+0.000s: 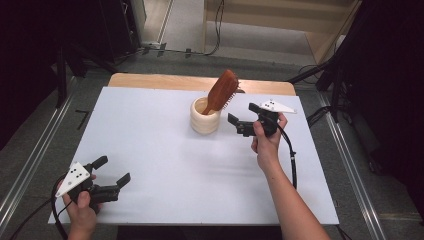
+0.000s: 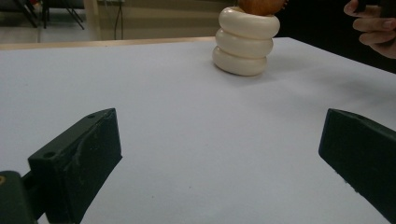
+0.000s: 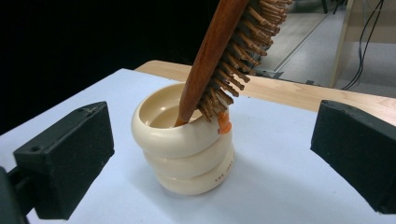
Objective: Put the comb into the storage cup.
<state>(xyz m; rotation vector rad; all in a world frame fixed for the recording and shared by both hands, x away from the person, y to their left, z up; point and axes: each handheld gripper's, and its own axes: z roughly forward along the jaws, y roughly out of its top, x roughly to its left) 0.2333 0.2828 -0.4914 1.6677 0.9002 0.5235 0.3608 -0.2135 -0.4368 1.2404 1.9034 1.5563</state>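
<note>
A cream ribbed cup (image 1: 204, 118) stands on the white table (image 1: 165, 165) toward the back middle. A brown wooden hairbrush (image 1: 221, 91) leans in it, handle down, bristle head up and to the right. In the right gripper view the cup (image 3: 187, 149) and the brush (image 3: 224, 60) sit between the jaws but farther off. My right gripper (image 1: 242, 117) hangs open just right of the cup, not touching it. My left gripper (image 1: 113, 170) is open and empty near the table's front left corner; its view shows the cup (image 2: 245, 44) far ahead.
A strip of bare wooden tabletop (image 1: 150, 80) shows behind the white sheet. Metal floor rails (image 1: 30, 165) run along both sides of the table. Cables trail on the floor at the back. The white surface between the two grippers is free.
</note>
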